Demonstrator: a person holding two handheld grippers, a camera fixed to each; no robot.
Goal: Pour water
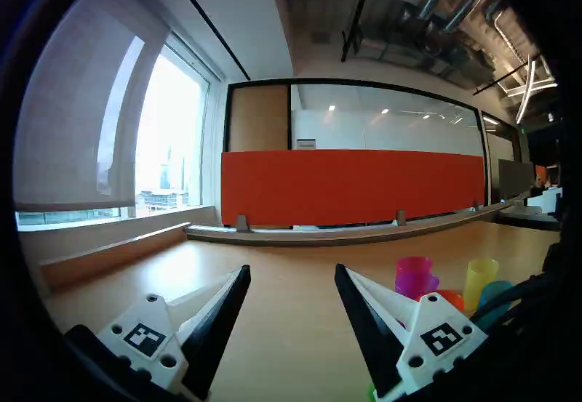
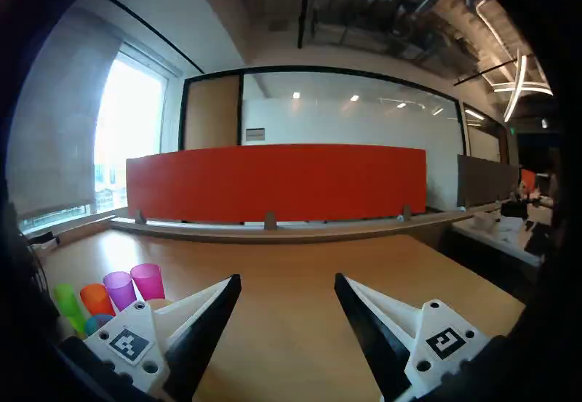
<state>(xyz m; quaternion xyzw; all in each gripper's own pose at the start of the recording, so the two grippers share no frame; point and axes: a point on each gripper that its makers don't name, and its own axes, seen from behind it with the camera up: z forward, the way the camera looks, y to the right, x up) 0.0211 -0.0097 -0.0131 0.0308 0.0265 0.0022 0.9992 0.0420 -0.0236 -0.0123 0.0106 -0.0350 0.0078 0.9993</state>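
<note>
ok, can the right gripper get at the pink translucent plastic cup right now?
Probably yes. The right gripper is open and empty; the pink translucent plastic cup stands left of it, outermost in its cluster, with bare wooden table between. The purple plastic cup alongside may crowd a finger.

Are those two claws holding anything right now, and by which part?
Nothing is held. The left gripper and the right gripper both stand open above the desk; the coloured cups sit apart, to the side.
</note>
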